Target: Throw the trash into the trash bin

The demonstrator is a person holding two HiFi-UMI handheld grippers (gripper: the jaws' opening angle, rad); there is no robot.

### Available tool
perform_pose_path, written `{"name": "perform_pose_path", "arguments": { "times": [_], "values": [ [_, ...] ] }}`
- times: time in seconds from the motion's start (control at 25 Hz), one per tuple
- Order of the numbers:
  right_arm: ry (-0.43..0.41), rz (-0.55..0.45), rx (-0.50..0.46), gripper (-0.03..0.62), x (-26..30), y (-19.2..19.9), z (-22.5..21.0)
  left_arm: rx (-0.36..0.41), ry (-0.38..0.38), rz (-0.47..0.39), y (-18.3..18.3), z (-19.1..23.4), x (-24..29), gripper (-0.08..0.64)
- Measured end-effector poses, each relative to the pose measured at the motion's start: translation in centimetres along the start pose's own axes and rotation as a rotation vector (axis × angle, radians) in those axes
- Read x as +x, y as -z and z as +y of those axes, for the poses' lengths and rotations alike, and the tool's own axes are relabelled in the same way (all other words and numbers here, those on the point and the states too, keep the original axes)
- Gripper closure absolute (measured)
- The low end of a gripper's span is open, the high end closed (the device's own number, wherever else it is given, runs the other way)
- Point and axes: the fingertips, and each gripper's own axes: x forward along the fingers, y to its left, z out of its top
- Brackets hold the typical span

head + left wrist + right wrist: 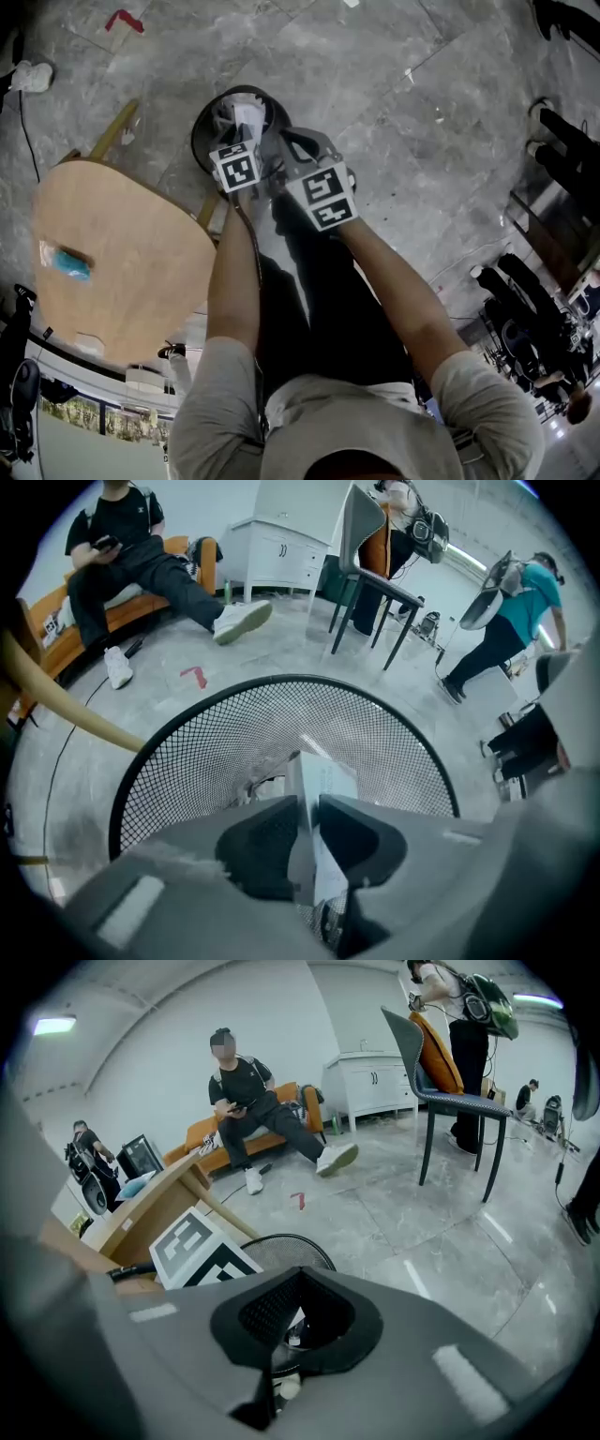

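Fingers [264,844] of left gripper [309,810] on one box [326,778]; one bin [211,752] below

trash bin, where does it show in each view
Head view: trash bin in the upper centre.
Left gripper view: lower middle, large, behind the white carton.
Right gripper view: low, left of centre, partly hidden.
Shared landmark: the red scrap lying beyond the bin.

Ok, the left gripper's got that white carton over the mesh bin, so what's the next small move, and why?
Probably open the left gripper and let go. Its jaws pinch the white carton right above the open mouth of the black mesh bin, pointing down into it, so the carton should fall inside.
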Motion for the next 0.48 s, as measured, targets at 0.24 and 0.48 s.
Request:
{"name": "perform_pose_path", "arguments": {
  "times": [0.24,0.48],
  "values": [
    [-0.008,0.005,-0.008,0.584,0.1,-0.6,-0.1,-0.045,-0.050,-0.047,-1.3,0.6,-0.3,0.442],
    [0.006,-0.001,0.005,0.584,-1.7,-1.8,0.0,-0.075,-0.028,-0.079,-2.8,-0.4,-3.4,0.411]
  ]
}}
